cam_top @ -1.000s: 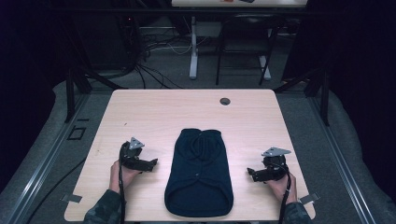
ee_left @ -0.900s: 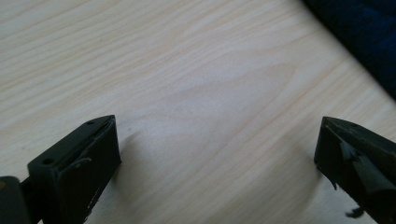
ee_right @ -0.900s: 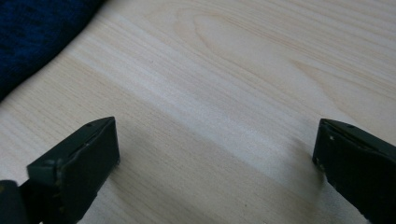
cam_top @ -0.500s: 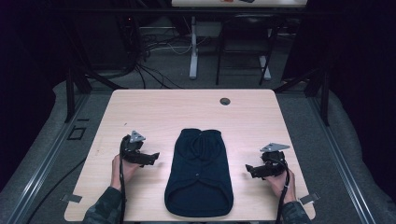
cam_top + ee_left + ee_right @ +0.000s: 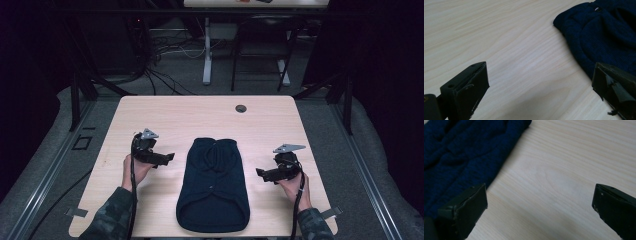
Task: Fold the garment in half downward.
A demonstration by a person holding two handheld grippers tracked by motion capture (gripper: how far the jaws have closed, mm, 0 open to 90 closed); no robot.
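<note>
A dark navy knitted garment (image 5: 214,185) lies flat in the middle of the light wooden table (image 5: 180,115), its wide end toward the near edge. My left gripper (image 5: 167,157) hovers just left of it, jaws pointing at its side. The left gripper view has the jaws wide apart around bare wood (image 5: 541,85), with the garment's edge (image 5: 604,32) ahead on the right. My right gripper (image 5: 260,173) sits just right of the garment, aimed at it. Its jaws are also wide apart (image 5: 540,205), the knit (image 5: 461,152) reaching the left jaw.
A round cable hole (image 5: 241,108) sits near the table's far edge. Behind the table are dark desk legs and cables on the floor (image 5: 170,55). A person's hands and camouflage sleeves (image 5: 112,215) come in from the near edge.
Both grippers have moved a little forward, away from the near edge, and slightly in toward the garment. The garment has not moved.
</note>
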